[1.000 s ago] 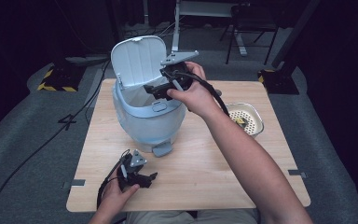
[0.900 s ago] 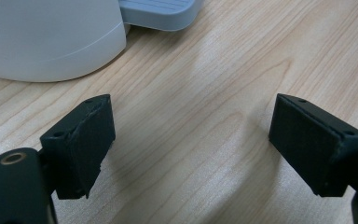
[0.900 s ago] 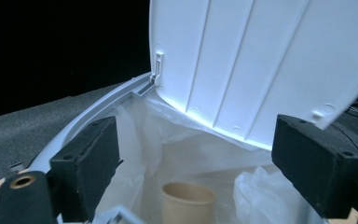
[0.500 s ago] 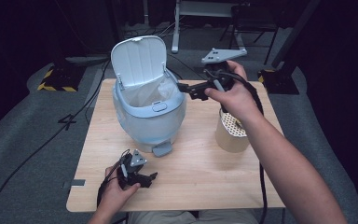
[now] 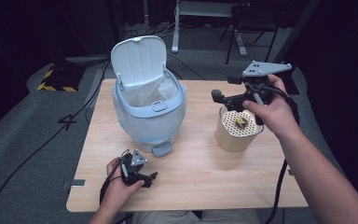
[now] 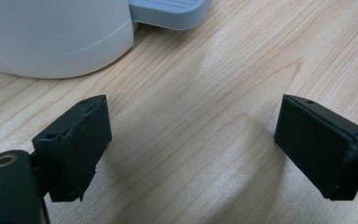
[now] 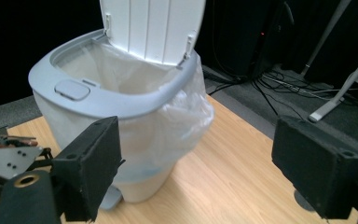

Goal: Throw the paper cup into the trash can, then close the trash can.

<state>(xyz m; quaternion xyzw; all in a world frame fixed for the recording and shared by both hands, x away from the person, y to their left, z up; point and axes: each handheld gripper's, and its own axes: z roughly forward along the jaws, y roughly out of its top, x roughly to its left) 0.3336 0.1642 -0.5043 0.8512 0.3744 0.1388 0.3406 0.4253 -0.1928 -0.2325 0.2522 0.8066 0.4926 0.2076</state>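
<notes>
My right gripper (image 5: 221, 98), jaws apart and empty, hovers at the frame's right over the perforated container (image 5: 235, 133), partly hiding its rim; my left gripper (image 5: 142, 177) rests open at lower centre.

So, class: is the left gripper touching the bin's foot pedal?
Apart. In the left gripper view, bare table lies between the open left gripper and the pedal; the high view also shows a gap between them.
</notes>
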